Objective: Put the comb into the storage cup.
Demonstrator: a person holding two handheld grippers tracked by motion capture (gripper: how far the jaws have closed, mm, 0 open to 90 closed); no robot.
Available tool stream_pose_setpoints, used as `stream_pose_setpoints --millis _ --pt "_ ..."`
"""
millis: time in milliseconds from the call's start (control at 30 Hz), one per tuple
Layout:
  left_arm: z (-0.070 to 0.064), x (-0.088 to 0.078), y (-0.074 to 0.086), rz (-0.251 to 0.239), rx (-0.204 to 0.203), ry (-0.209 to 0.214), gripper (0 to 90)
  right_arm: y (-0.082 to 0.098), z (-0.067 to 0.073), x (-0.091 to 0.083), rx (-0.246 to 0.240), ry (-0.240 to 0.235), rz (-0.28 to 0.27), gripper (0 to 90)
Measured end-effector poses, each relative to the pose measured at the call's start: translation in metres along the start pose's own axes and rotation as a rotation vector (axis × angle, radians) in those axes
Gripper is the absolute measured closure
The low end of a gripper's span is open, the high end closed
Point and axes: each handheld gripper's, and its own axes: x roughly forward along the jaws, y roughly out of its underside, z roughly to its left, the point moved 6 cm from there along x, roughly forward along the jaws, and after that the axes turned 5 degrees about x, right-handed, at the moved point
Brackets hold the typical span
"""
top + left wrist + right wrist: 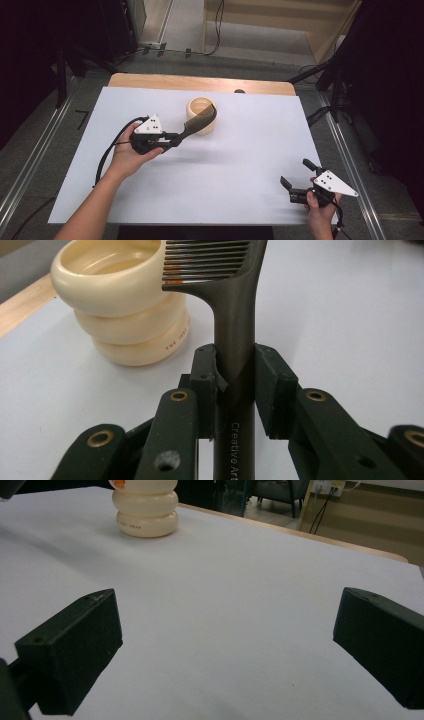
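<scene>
A cream ribbed cup (202,115) stands on the white table sheet (240,155), toward the back middle. My left gripper (176,140) is shut on the handle of a dark comb (197,123), whose toothed end reaches over the cup's rim. In the left gripper view the pads clamp the comb handle (235,355) from both sides, and the teeth (205,262) hang above the cup (125,305). My right gripper (295,176) rests near the front right edge, open, with nothing between its fingers (75,645). The cup (146,510) stands far off in the right gripper view.
The white sheet covers a wooden table (200,82) whose far edge shows as a bare strip. Metal rails (350,165) run along both sides of the table. Cables and dark stands lie on the floor behind.
</scene>
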Motion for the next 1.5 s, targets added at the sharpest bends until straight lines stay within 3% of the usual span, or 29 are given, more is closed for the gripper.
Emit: stream_pose_setpoints --millis 267,633,900,1067,1267,1500 --pt "-0.008 -0.003 0.000 -0.100 -0.059 -0.071 72.3 -0.002 0.000 0.000 0.011 -0.022 0.010 0.0" --pt "-0.020 -0.009 0.010 -0.181 -0.121 -0.146 72.3 -0.013 0.012 0.001 0.035 -0.080 0.004 0.0" --pt "-0.030 -0.008 0.013 -0.219 -0.145 -0.195 72.3 -0.030 0.025 0.008 0.069 -0.122 0.007 0.0" --pt "-0.030 -0.010 0.016 -0.263 -0.185 -0.214 72.3 -0.042 0.035 0.014 0.059 -0.143 0.019 0.0" --pt "-0.030 -0.010 0.018 -0.273 -0.198 -0.236 72.3 -0.056 0.047 0.026 0.068 -0.173 0.023 0.0" --pt "-0.030 -0.009 0.025 -0.289 -0.242 -0.257 72.3 -0.076 0.063 0.044 0.057 -0.217 0.030 0.0"
